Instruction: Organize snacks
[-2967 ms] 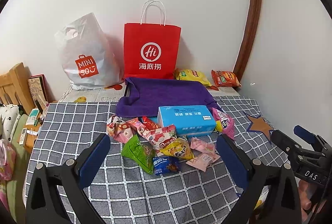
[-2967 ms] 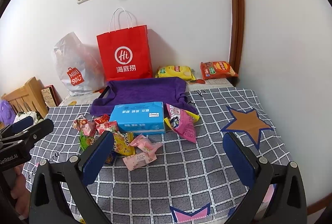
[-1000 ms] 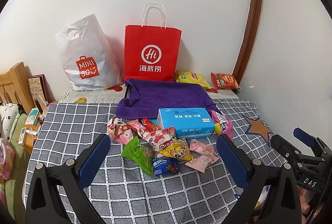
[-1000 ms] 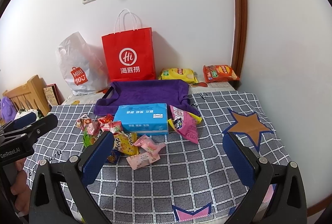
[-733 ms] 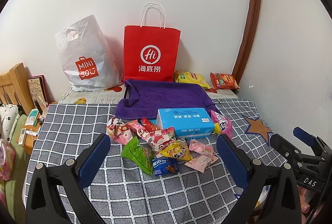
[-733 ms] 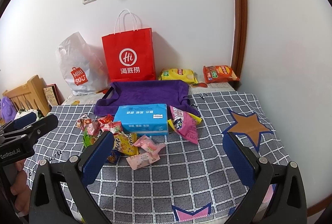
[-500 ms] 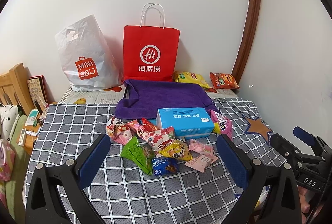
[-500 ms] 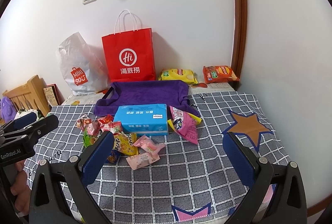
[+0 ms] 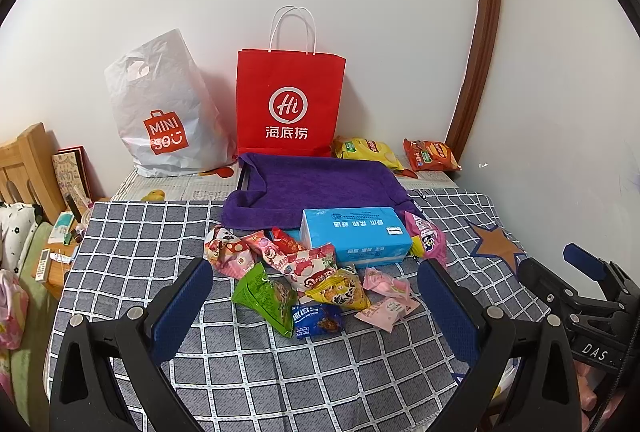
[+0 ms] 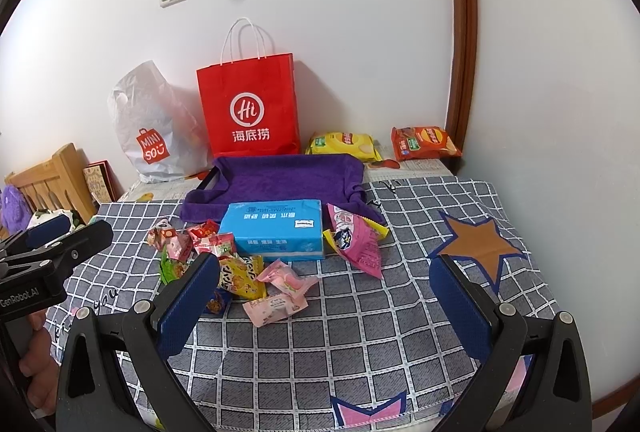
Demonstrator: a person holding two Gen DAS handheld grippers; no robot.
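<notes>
A pile of small snack packets (image 9: 304,280) lies on the checked tablecloth (image 9: 152,232), among them a green packet (image 9: 266,298), a dark blue packet (image 9: 316,318) and pink packets (image 10: 280,292). A larger pink bag (image 10: 356,240) lies right of a blue tissue box (image 9: 354,238). Behind is a tray under a purple towel (image 9: 316,183). My left gripper (image 9: 316,296) is open and empty, held above the table before the pile. My right gripper (image 10: 324,292) is open and empty, to the right of the left one.
A red paper bag (image 9: 290,103) and a white plastic bag (image 9: 164,111) stand against the wall. A yellow chip bag (image 9: 366,151) and an orange chip bag (image 9: 430,153) lie at the back right. A wooden bedhead (image 9: 24,167) is on the left.
Both views have shifted only slightly; the snacks have not moved and both grippers stay open.
</notes>
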